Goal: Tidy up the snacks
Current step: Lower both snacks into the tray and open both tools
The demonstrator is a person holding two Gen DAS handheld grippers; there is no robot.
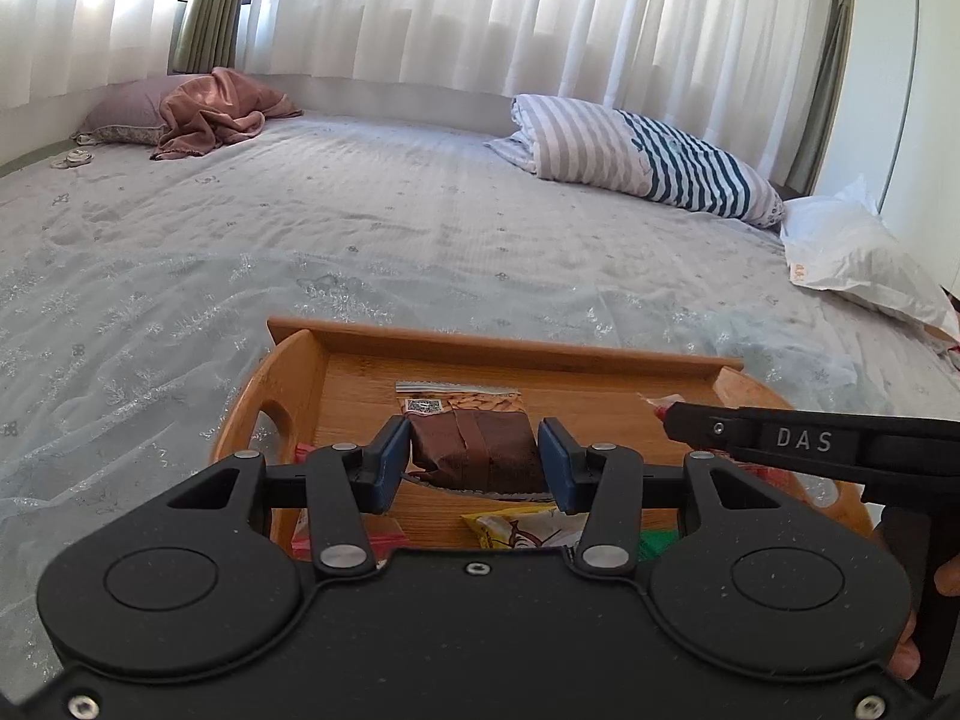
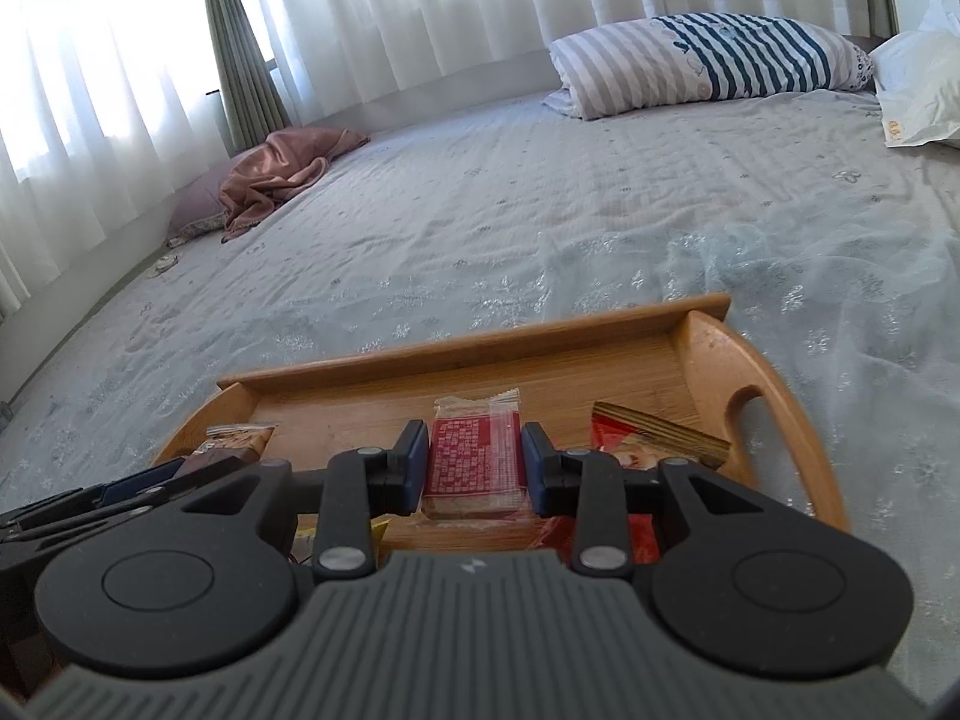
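My left gripper (image 1: 474, 450) is shut on a brown snack packet (image 1: 480, 462), its blue pads pressing both sides, held just above a wooden tray (image 1: 510, 354) on the bed. My right gripper (image 2: 476, 450) is shut on a red packet in clear wrap (image 2: 471, 474) over the same tray (image 2: 480, 348). In the left wrist view the right gripper (image 1: 678, 420) reaches in from the right. In the right wrist view the left gripper (image 2: 150, 483) shows at the lower left with the brown packet (image 2: 237, 441). A yellow packet (image 1: 516, 531) and a red-and-gold packet (image 2: 651, 438) lie in the tray.
The tray has raised rims and a cut-out handle (image 2: 744, 405) at each end. It rests on a grey patterned bedspread (image 1: 420, 228). A striped pillow (image 1: 648, 159), a white plastic bag (image 1: 852, 252) and a pink blanket (image 1: 216, 111) lie far back by the curtains.
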